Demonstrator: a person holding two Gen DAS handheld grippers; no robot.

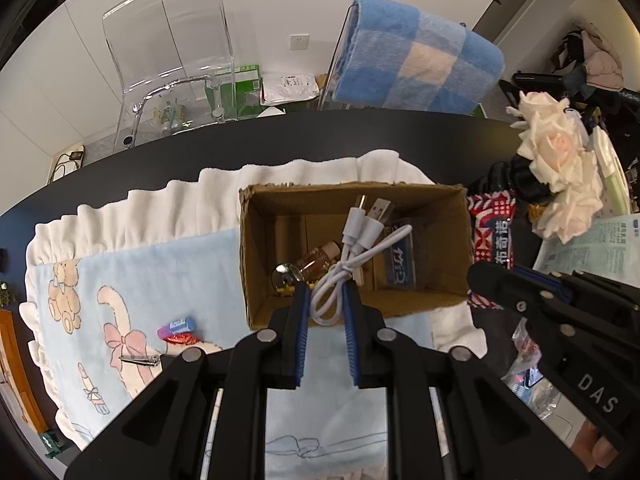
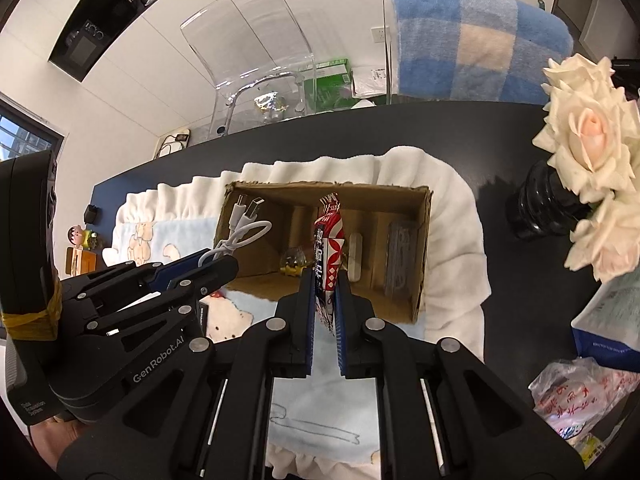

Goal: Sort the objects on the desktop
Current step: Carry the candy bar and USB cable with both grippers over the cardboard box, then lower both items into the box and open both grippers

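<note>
The left tool point(image 1: 325, 295) pinches a white cable point(image 1: 360, 248) over the cardboard box point(image 1: 256, 240). The right tool point(image 2: 325, 280) squeezes a red snack bag point(image 2: 330, 240) above it.

A red snack packet point(image 2: 330, 240) hides part of the cardboard box point(image 2: 422, 248) floor behind it. The crinkled plastic bag point(image 2: 576, 396) at near right runs off the edge, its print unreadable.

Beyond the far edge of the dark table point(image 1: 360, 136) stands a clear plastic chair point(image 1: 172, 40), and to its right a blue-and-cream checked towel point(image 1: 416, 56) hangs over a rail. On the table's right side, cream roses point(image 2: 592, 152) rise from a black ribbed vase point(image 2: 544, 204). A green carton point(image 2: 328, 80) sits behind, against the white wall.
</note>
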